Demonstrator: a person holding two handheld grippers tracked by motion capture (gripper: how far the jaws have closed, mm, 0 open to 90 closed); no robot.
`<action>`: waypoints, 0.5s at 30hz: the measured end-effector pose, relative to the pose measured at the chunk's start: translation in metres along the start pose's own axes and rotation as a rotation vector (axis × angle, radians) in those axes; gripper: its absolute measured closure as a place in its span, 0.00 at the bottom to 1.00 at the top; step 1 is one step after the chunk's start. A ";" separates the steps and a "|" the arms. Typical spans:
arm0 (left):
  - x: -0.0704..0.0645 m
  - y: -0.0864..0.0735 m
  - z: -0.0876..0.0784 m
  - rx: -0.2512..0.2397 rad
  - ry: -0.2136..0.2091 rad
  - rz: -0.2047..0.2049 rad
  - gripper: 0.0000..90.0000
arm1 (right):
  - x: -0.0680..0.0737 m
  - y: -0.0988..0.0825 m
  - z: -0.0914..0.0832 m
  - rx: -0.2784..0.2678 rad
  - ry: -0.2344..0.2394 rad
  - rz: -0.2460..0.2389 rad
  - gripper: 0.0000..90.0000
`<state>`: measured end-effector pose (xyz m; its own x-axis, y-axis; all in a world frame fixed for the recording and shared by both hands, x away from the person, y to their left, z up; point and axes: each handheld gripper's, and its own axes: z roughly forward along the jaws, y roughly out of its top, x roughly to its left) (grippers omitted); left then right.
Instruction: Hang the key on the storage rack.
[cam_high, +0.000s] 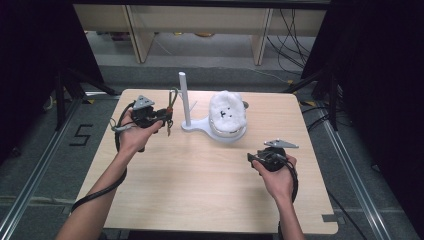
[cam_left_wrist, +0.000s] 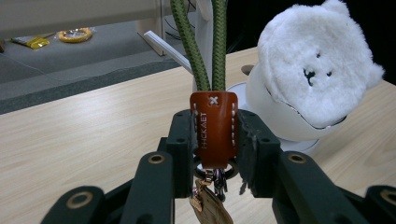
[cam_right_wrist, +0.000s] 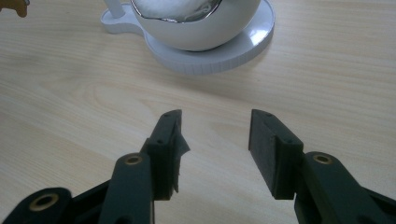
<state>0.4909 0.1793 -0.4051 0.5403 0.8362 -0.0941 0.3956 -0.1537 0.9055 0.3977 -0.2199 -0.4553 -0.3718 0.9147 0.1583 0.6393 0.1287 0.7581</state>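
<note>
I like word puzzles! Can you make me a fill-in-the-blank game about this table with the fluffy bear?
1. The left gripper is shut on a brown leather tab with a ____ cord.
2. The right gripper is ____ and holds nothing.
3. The fluffy bear is coloured ____.
4. The bear sits in a white ____.

Missing words: green; open; white; bowl

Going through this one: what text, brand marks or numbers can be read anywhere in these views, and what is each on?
"HICKAET": stamped lengthwise on the brown leather tab of the green cord strap, clamped in the left gripper; last letters uncertain.
"5": black mark on the floor left of the table, high view.
Small tan tag hanging below the tab: nothing legible.
</note>
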 end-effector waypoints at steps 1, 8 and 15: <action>0.000 0.000 0.001 0.002 0.000 0.001 0.75 | 0.000 0.000 0.000 -0.001 -0.003 0.000 0.61; -0.001 0.002 0.006 0.011 0.001 0.004 0.75 | 0.000 0.000 0.000 0.001 0.002 -0.001 0.61; -0.004 0.003 0.012 0.016 0.002 0.000 0.75 | 0.001 0.000 0.000 0.006 -0.005 0.007 0.61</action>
<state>0.4989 0.1689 -0.4074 0.5389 0.8372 -0.0930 0.4072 -0.1622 0.8988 0.3973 -0.2190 -0.4556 -0.3635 0.9177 0.1605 0.6463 0.1242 0.7529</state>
